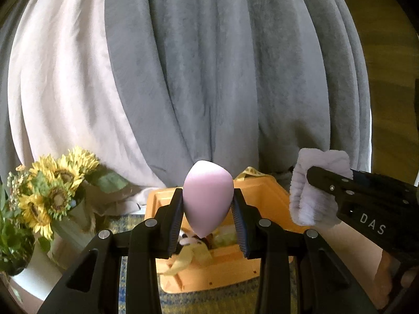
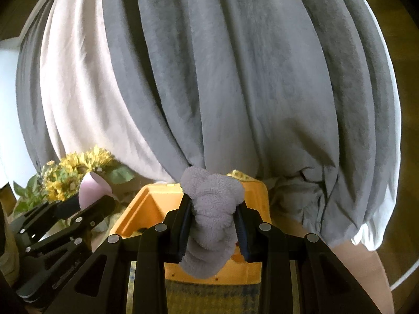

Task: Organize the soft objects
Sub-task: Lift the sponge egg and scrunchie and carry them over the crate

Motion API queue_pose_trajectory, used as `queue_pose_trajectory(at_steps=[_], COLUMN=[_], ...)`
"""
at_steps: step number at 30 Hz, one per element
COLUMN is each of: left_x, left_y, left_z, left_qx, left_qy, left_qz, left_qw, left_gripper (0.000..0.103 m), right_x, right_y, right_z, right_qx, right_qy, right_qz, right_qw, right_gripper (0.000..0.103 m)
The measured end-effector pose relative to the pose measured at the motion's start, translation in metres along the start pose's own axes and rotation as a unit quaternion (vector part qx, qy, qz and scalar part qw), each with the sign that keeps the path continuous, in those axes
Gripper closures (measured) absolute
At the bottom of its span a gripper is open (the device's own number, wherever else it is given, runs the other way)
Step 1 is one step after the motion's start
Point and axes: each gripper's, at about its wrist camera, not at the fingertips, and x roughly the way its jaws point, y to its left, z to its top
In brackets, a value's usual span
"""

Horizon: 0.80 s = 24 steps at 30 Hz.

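My left gripper (image 1: pixel 208 204) is shut on a pink egg-shaped sponge (image 1: pixel 208 198) and holds it above an orange bin (image 1: pixel 264 191). The bin holds soft toys, among them a yellow and white plush (image 1: pixel 191 251). My right gripper (image 2: pixel 212 209) is shut on a fluffy lilac-grey cloth (image 2: pixel 212 209) above the same orange bin (image 2: pixel 146 209). The right gripper and its cloth (image 1: pixel 314 185) show at the right of the left wrist view. The left gripper with the sponge (image 2: pixel 91 188) shows at the left of the right wrist view.
Grey and white curtains (image 1: pixel 209 78) hang close behind the bin. A bunch of sunflowers (image 1: pixel 52 191) in a white vase stands to the left. The bin sits on a blue-yellow patterned mat (image 1: pixel 136 301). A wooden wall (image 1: pixel 392 52) is at the right.
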Motion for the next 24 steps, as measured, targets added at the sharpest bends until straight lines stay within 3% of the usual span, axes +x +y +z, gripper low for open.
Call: queue_pose_trajectory(at_steps=[11, 24], left_x=[0.052, 0.118], left_y=[0.008, 0.024], left_z=[0.007, 0.003], left_qx=[0.000, -0.020], left_qy=[0.024, 0.081], left_qz=[-0.001, -0.013], left_qw=[0.9997, 0.9964], left_gripper=[0.067, 0.067], right_x=[0.043, 0.102], right_y=[-0.010, -0.012], right_z=[0.017, 0.018], right_qx=[-0.003, -0.014], right_qy=[0.002, 0.052], right_qz=[-0.010, -0.015], right_qw=[1.000, 0.998], right_gripper=[0.071, 0.071])
